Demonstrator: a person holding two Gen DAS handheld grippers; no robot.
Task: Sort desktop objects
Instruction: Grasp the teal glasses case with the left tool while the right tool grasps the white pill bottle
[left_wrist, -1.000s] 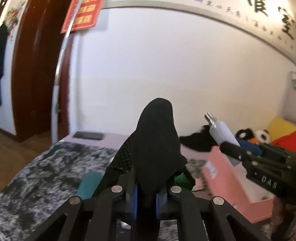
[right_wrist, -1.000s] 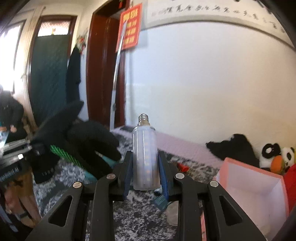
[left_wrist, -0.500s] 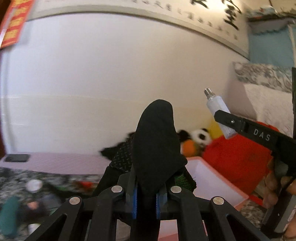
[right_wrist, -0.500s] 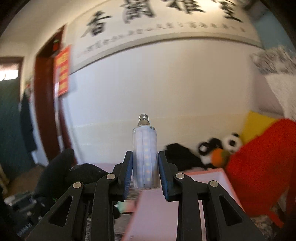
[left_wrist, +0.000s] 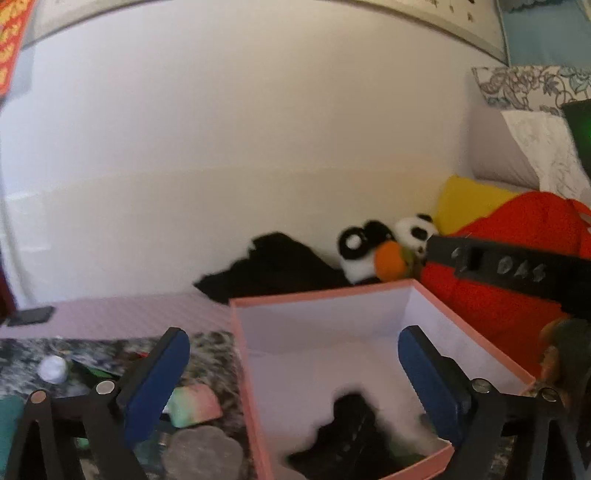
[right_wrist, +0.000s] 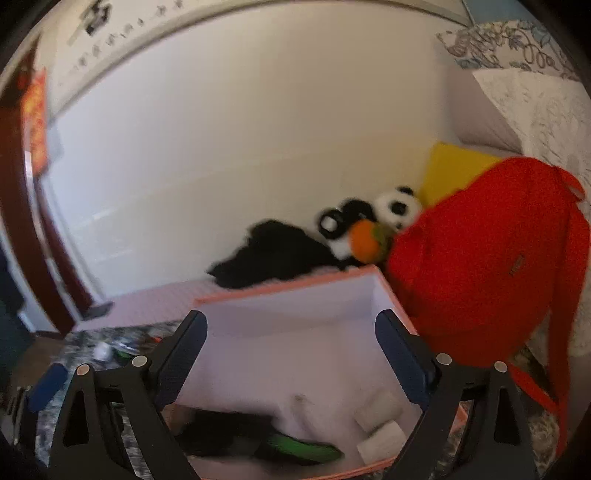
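Note:
The pink box (left_wrist: 472, 332) with a white inside sits just below both grippers. My left gripper (left_wrist: 295, 384) hangs over its near left part, jaws opening wide, nothing between the blue pads (left_wrist: 159, 380). The black glove (left_wrist: 351, 432) lies on the box floor under it. My right gripper (right_wrist: 293, 354) is over the same box (right_wrist: 280, 286), jaws also opening and empty. In the right wrist view the glove (right_wrist: 225, 424) shows its green cuff, and the white bulb (right_wrist: 380, 424) lies blurred in the near right corner.
A red backpack (right_wrist: 480, 266), a panda plush (right_wrist: 395, 206), a yellow cushion (left_wrist: 469, 206) and a black cloth (left_wrist: 273, 269) crowd the box's far side. Left of the box on the mottled top lie a pink-green piece (left_wrist: 195, 406), a grey flower-shaped piece (left_wrist: 203, 454) and a white ball (left_wrist: 53, 369).
Both grippers have swung right over the pink box and opened. The glove has left the left gripper and the bulb the right one; both now lie in the box.

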